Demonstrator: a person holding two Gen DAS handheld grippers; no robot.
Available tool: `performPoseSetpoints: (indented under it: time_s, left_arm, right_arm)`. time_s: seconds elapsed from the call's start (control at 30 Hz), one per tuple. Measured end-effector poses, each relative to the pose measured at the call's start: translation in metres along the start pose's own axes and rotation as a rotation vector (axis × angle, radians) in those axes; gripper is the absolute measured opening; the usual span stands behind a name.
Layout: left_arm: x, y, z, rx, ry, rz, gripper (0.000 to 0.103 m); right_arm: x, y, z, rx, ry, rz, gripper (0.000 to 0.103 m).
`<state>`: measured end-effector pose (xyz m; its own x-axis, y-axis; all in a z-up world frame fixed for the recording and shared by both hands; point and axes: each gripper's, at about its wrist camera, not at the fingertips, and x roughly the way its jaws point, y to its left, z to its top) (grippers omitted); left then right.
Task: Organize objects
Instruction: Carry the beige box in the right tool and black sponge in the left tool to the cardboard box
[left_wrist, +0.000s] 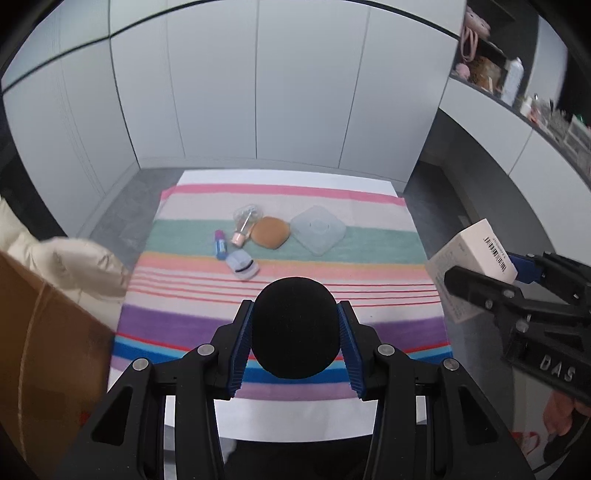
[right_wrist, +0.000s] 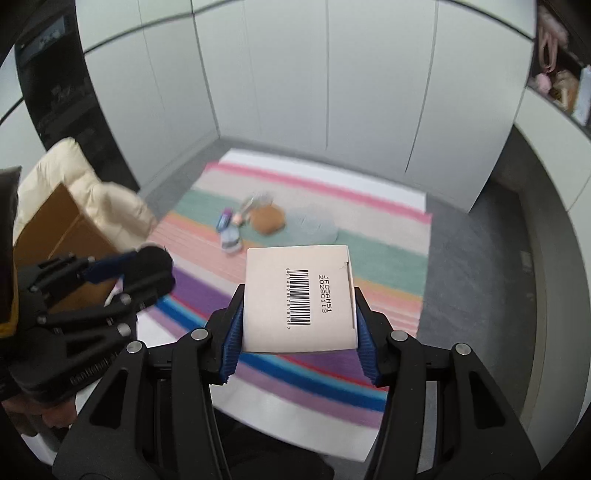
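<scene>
My left gripper (left_wrist: 295, 314) is shut on a round black sponge (left_wrist: 295, 328), held above the striped cloth (left_wrist: 332, 258); it also shows in the right wrist view (right_wrist: 147, 269). My right gripper (right_wrist: 299, 295) is shut on a white box with a barcode (right_wrist: 299, 295), held above the cloth's right side; the box also shows in the left wrist view (left_wrist: 476, 258). On the cloth lie a tan puff (left_wrist: 269, 232), a clear square lid (left_wrist: 318, 229), a small clear bottle (left_wrist: 243, 223), a blue tube (left_wrist: 220, 243) and a pale eyelash curler (left_wrist: 242, 265).
A brown cardboard box (left_wrist: 48, 350) with a cream padded coat (left_wrist: 70, 266) over it stands left of the table. White cabinet doors (left_wrist: 258, 92) close off the back. Shelves with clutter (left_wrist: 517, 81) run along the right. Grey floor surrounds the table.
</scene>
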<state>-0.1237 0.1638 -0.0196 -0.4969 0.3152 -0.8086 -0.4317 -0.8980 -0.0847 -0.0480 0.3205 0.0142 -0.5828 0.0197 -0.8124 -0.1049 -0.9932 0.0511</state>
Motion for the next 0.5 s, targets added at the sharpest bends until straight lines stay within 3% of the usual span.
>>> performPoseSetpoints:
  time_s: [0.33, 0.5]
  left_arm:
    - [-0.011, 0.048, -0.004, -0.052, -0.032, 0.042, 0.045]
    - [-0.017, 0.082, -0.008, -0.113, -0.044, 0.063, 0.045]
  right_arm:
    - [0.02, 0.014, 0.021, 0.046, -0.014, 0.001, 0.054]
    - [0.031, 0.04, 0.032, 0.019, -0.027, 0.016, 0.054]
